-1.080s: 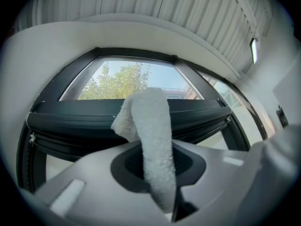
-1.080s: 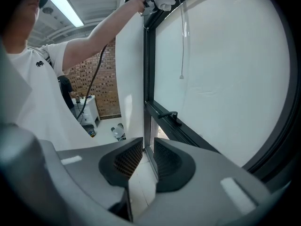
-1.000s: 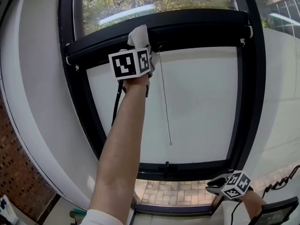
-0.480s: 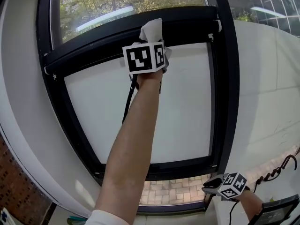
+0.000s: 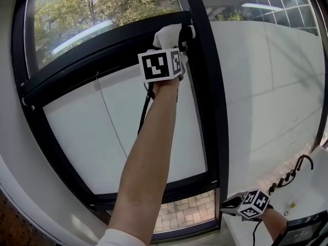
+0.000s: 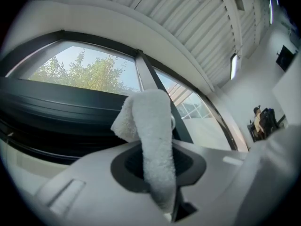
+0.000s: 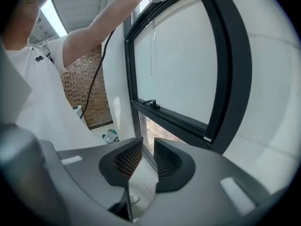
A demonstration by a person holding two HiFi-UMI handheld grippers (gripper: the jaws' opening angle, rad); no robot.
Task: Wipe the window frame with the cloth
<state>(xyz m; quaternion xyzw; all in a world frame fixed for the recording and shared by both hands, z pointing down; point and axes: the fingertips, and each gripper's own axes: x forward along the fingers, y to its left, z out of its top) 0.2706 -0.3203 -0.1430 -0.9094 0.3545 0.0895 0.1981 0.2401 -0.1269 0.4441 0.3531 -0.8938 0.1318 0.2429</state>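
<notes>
Up high, the left gripper (image 6: 157, 166) is clamped tight on the white cloth (image 6: 149, 126), pressing it where the window frame (image 5: 207, 96) meets its upright, far right. The right gripper (image 7: 145, 159) hangs low, jaws a sliver apart, empty. The risk: drag at that corner tugs the loose fold free.

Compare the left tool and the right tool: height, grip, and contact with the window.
The left tool is shut on the white cloth; the right tool holds nothing, its jaws slightly apart. The left tool is up at the top bar of the window frame, cloth against it; the right tool hangs low near the frame's bottom corner, touching nothing. Both point toward the window.
</notes>
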